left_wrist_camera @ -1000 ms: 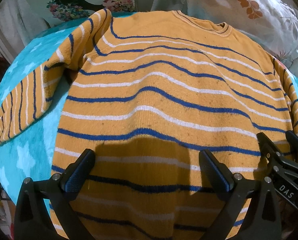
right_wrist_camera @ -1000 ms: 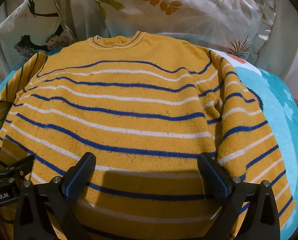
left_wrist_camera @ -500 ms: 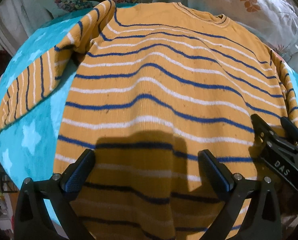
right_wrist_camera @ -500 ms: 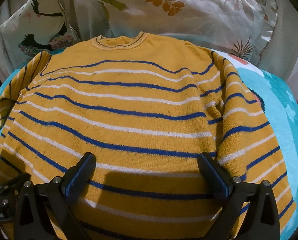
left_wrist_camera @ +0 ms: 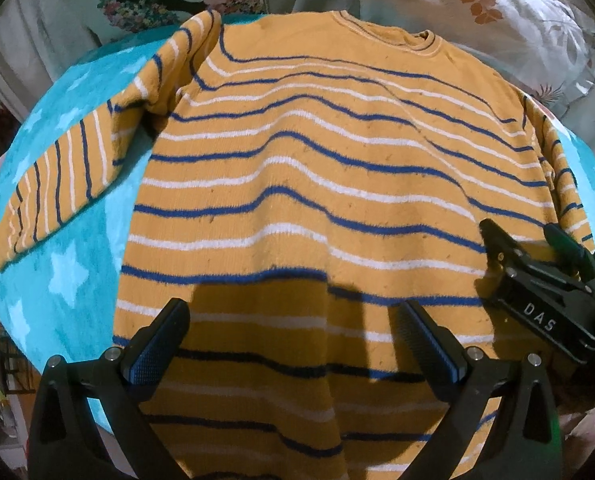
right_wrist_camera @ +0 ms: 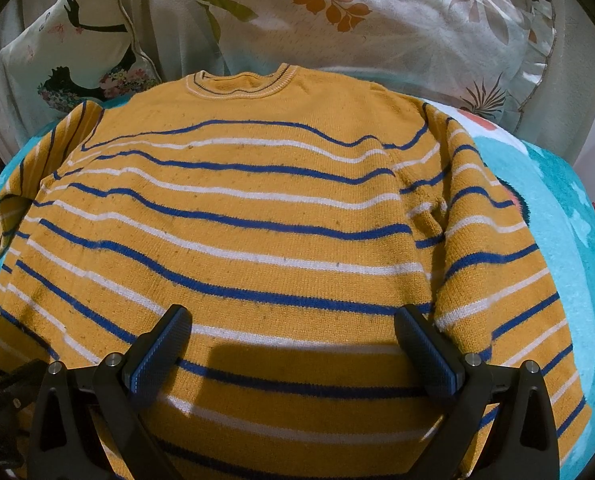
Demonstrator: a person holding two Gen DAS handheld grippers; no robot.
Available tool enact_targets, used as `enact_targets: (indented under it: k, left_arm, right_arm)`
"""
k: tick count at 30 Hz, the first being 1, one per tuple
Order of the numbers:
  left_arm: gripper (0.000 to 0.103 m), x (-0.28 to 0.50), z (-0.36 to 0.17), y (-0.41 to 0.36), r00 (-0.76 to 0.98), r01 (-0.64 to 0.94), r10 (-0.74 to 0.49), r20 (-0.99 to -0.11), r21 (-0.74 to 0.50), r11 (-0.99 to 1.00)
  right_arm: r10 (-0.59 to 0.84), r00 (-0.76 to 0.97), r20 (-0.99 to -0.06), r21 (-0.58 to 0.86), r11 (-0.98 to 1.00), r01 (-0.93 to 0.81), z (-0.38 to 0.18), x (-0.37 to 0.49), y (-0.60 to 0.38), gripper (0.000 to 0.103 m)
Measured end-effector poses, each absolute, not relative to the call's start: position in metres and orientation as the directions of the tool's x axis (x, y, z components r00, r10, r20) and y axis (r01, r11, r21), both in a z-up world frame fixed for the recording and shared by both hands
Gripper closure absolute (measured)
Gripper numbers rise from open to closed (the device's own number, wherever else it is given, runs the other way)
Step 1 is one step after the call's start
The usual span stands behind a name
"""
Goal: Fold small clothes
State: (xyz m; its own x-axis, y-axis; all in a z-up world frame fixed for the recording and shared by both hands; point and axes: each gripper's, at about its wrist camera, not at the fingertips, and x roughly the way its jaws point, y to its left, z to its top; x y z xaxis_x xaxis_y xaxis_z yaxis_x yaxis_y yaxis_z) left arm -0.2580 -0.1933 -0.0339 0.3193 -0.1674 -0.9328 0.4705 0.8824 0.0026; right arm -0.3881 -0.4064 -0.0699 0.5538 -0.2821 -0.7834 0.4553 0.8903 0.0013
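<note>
While both the left gripper [left_wrist_camera: 293, 336] and right gripper [right_wrist_camera: 291, 342] hover with fingers spread wide, the fuzzy mustard knit sweater [right_wrist_camera: 233, 240], blue-and-white striped, lies flat on a plush turquoise blanket [left_wrist_camera: 77, 272].

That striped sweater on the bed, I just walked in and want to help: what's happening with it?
A person holding a gripper in each hand is about to fold the yellow striped sweater, which lies spread flat on a turquoise blanket. The left gripper and right gripper both hover open over its lower part, gripping nothing. One sleeve sticks out sideways; the other sleeve lies along the body. No fold has been made yet.
</note>
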Motion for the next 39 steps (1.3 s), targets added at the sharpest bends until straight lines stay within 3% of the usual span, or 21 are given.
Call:
enact_targets:
  k: [39]
  left_arm:
    - [0.0, -0.245, -0.058, -0.199, 0.334, 0.498, -0.188, -0.924, 0.004, 0.867]
  right_arm:
    - [-0.277, 0.552, -0.786, -0.001, 0.894, 0.448, -0.07, -0.387, -0.406, 0.0]
